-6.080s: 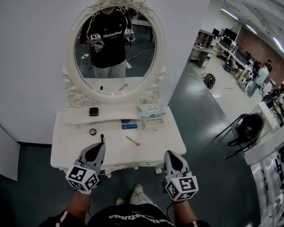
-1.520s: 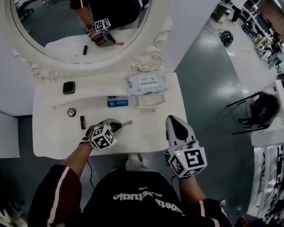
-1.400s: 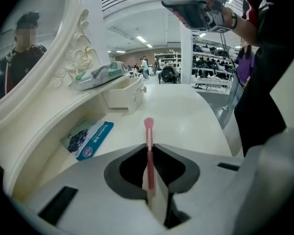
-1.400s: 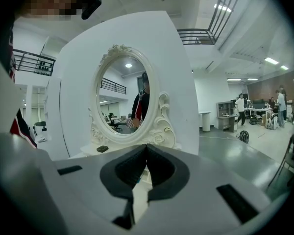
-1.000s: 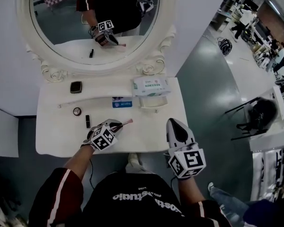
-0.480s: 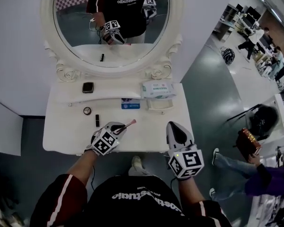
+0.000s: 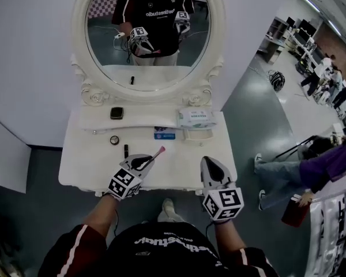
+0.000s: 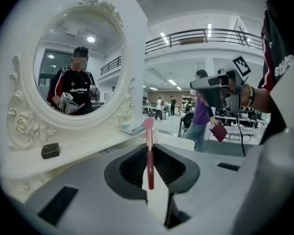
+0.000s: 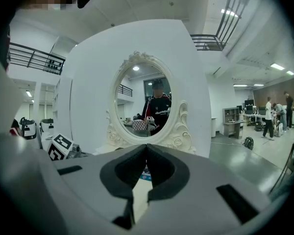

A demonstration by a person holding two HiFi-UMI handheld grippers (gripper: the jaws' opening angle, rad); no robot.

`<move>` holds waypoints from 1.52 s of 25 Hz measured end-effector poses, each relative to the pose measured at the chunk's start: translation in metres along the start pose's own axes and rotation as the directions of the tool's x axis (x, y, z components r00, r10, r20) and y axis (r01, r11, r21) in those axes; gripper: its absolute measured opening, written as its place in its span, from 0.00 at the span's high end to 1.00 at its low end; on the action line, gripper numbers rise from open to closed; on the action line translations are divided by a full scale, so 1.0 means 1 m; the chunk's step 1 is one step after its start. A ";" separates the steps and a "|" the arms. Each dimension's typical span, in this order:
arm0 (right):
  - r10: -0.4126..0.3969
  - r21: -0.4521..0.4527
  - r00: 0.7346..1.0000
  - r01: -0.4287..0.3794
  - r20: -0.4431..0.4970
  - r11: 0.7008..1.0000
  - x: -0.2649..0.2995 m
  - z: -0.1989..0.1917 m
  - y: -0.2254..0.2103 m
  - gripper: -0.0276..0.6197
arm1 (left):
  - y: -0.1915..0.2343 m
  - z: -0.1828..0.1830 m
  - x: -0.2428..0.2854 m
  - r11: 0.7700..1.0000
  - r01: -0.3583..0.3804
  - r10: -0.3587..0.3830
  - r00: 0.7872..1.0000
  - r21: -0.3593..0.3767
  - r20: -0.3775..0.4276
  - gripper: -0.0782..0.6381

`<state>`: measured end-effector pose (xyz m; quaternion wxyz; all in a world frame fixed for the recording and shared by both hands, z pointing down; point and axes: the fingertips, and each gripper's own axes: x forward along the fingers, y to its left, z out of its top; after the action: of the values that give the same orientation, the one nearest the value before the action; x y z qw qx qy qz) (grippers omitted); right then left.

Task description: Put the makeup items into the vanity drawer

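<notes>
the head view looks down from high above the table [image 7: 181, 167]. both gripper views sit low and close, facing the mirror [image 9: 144, 101] all three share.

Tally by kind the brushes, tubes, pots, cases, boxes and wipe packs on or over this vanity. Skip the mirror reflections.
Pink brush, clamped in the left hand-held gripper: 1
Black tube: 1
Small round pot: 1
Black square case: 1
Blue box: 1
Pack of wipes: 1
Total: 6
</notes>
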<state>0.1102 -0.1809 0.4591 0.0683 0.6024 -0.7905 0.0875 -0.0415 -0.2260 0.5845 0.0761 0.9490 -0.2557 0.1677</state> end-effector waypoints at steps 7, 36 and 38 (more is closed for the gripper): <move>-0.017 0.006 0.999 0.017 0.032 1.000 -0.013 0.009 0.014 0.95 | -0.010 0.043 -0.046 0.998 -0.014 0.023 0.988 -0.060 0.150 0.83; -0.145 0.029 0.986 0.143 0.086 0.989 -0.066 0.021 -0.020 0.95 | -0.028 0.122 -0.074 1.000 -0.025 0.024 0.946 -0.002 0.324 0.83; -0.148 0.031 0.986 0.146 0.082 0.989 -0.067 0.020 -0.036 0.95 | -0.032 0.125 -0.056 0.999 -0.027 0.020 0.951 0.018 0.309 0.83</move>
<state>0.1621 -0.1318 0.4276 0.0337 0.6631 -0.7448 0.0668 -0.0359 -0.2011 0.4461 0.0225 0.9613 -0.2739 0.0208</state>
